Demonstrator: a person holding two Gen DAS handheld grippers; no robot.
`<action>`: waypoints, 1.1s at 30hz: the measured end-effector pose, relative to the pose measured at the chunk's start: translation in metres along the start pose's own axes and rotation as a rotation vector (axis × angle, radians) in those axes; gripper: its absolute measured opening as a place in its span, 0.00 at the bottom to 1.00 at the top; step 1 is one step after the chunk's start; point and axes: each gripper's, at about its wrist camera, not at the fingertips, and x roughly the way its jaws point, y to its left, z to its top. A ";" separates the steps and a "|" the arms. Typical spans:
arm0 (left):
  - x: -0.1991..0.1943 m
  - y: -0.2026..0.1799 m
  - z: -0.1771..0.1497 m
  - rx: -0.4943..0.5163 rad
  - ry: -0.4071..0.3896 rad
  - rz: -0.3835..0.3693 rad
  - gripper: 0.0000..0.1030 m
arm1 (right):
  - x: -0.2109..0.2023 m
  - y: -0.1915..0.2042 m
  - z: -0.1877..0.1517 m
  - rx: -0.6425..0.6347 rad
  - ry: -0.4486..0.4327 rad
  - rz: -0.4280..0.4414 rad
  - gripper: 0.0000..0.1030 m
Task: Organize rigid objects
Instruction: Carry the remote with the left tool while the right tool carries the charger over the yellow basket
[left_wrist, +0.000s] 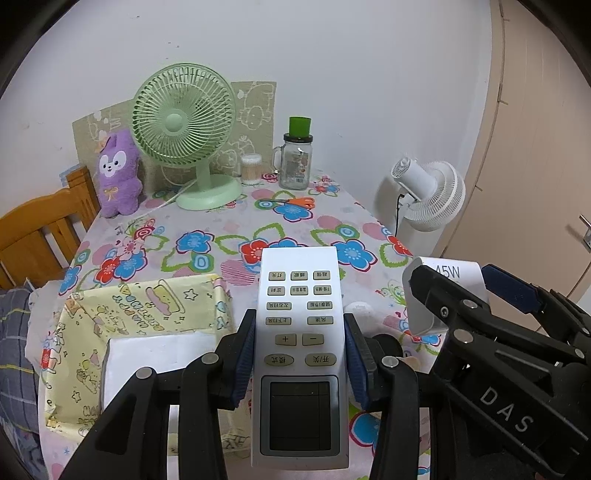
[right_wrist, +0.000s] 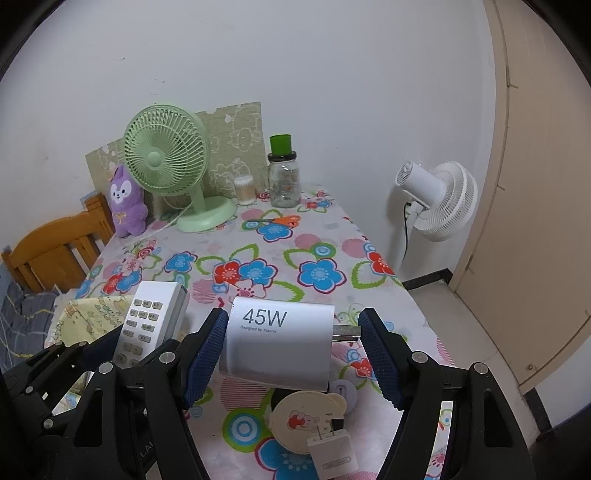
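- Floral cloth covers the table (left_wrist: 207, 236), which stands against a pale wall with a green desk fan (left_wrist: 184, 125), a purple plush toy (left_wrist: 117, 173), a glass jar (left_wrist: 295, 162) and orange-handled scissors (left_wrist: 291, 202) along the back; a white floor fan (left_wrist: 432, 192) stands off to the side.
- Nearer, a yellow patterned box (left_wrist: 147, 314) sits open at the table's front left, its white inside showing; I take it as the likely place for things to go.
- Left gripper (left_wrist: 300, 360) holds a white remote control (left_wrist: 300, 332) by its long sides, near the middle of its length, pads pressed on both edges, jaws partly closed. The remote hangs above the table just beside the box, button end pointing away.
- The remote looks light, stiff and smooth plastic. Its narrow sides are a sound grip, though the long body could pivot between the pads if knocked.
- Right gripper (right_wrist: 293, 350) has its jaws about half open around a white 45W charger (right_wrist: 280, 343). One pad presses on the flat end, the other meets the metal prongs (right_wrist: 347, 331).
- The charger is compact, hard and probably denser than the remote. Prongs give a small, slick contact; the flat sides would hold more surely.
- Below it on the cloth lie a round cream case (right_wrist: 306, 417) and a small white plug (right_wrist: 332, 456), both untouched.
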 end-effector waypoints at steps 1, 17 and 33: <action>0.000 0.001 0.000 -0.002 0.000 0.001 0.43 | -0.001 0.002 0.000 -0.003 0.000 0.002 0.72; -0.013 0.039 0.001 -0.019 -0.014 0.025 0.43 | -0.002 0.040 0.005 -0.027 -0.002 0.031 0.72; -0.009 0.076 0.000 -0.045 0.000 0.054 0.43 | 0.017 0.080 0.008 -0.051 0.041 0.055 0.72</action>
